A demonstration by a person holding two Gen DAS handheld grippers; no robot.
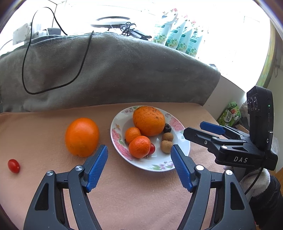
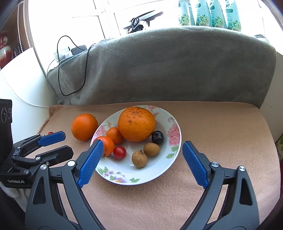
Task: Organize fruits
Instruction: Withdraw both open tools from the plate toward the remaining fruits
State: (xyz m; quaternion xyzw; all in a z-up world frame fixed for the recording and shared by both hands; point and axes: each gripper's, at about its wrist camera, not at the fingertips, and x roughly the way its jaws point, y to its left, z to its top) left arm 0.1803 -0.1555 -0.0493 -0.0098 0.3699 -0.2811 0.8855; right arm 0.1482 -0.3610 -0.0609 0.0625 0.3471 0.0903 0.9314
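In the left wrist view, the left gripper (image 1: 138,155) is spread and holds nothing. The loose orange (image 1: 81,137) lies on the worktop (image 1: 44,127) just beyond its left finger, beside the plate (image 1: 184,146). The orange looks firm, round and rather heavy, so I would grip it across the widest part. The cherry tomato (image 1: 13,165) lies far left; it looks soft. In the right wrist view, the right gripper (image 2: 142,152) is spread wide and empty before the plate, well apart from the orange.

Two big oranges (image 2: 136,123) (image 2: 84,126), two small mandarins (image 2: 114,135) (image 2: 106,145), two cherry tomatoes (image 2: 119,152) (image 1: 13,165), two brown longans (image 2: 139,158) (image 2: 151,149), one dark cherry (image 2: 157,137), one flowered plate (image 2: 174,141), four green pouches (image 2: 209,13) far right.
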